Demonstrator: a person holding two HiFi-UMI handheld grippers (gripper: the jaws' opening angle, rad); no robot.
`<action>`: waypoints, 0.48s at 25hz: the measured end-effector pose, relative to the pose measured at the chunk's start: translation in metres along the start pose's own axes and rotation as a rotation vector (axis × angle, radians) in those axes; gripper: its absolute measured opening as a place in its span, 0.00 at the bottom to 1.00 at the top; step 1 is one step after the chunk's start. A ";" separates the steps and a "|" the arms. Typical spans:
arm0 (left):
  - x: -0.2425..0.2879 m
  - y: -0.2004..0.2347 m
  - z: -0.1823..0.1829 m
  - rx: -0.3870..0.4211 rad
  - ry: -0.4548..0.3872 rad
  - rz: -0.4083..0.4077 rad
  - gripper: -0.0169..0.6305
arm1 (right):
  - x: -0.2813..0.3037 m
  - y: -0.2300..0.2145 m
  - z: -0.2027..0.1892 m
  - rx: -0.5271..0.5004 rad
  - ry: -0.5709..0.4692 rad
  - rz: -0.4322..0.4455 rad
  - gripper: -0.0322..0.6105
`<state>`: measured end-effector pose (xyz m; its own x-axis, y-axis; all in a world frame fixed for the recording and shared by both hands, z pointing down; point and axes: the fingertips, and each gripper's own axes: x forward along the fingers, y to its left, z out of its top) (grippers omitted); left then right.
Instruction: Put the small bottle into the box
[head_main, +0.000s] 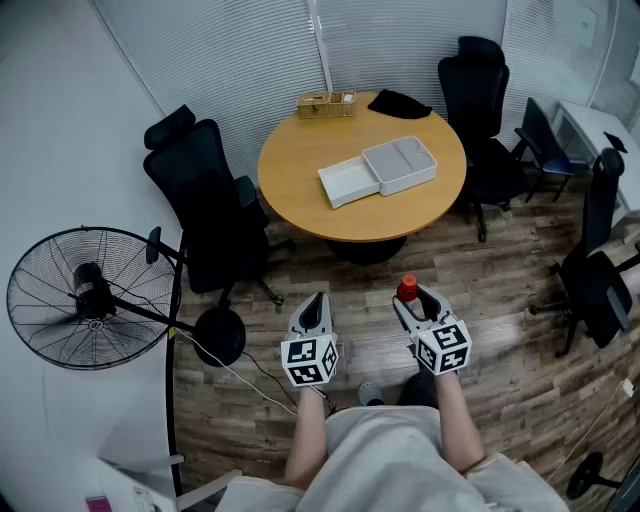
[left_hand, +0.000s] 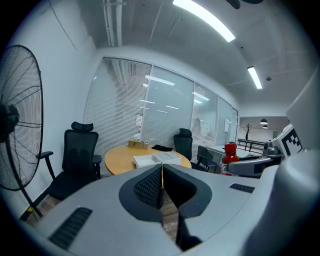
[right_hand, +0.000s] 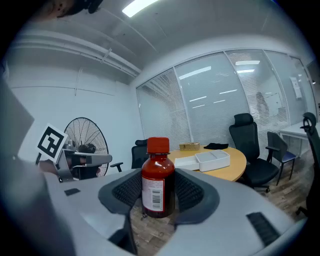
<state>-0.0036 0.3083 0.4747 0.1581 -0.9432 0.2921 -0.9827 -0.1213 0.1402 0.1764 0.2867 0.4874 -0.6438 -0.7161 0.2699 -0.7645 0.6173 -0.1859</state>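
Gripping the small bottle (head_main: 407, 288) upright in the right gripper (head_main: 412, 298) jaws, well short of the table (head_main: 300, 165). Holding the left gripper (head_main: 317, 300) jaws closed on nothing, equally short of the table. Pickup apparently done; left to do: carrying over and setting into the white box (head_main: 398, 167) on the table.

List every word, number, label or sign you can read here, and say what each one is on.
No text here can be read.
White label on the small bottle: a barcode and fine print, too small and blurred to read.
The two marker cubes: black-and-white square patterns only, no letters or numbers.
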 end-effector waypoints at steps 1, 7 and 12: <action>-0.001 0.003 -0.001 0.008 0.005 0.003 0.07 | 0.001 0.003 -0.001 0.001 0.001 0.003 0.38; -0.006 0.014 -0.002 0.014 0.010 0.009 0.07 | 0.007 0.015 0.002 0.006 -0.001 0.015 0.38; -0.014 0.021 -0.001 0.017 0.005 0.013 0.07 | 0.006 0.018 0.003 -0.014 0.003 0.004 0.38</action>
<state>-0.0268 0.3197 0.4744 0.1461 -0.9430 0.2990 -0.9861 -0.1145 0.1208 0.1587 0.2920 0.4828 -0.6467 -0.7125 0.2723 -0.7614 0.6247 -0.1735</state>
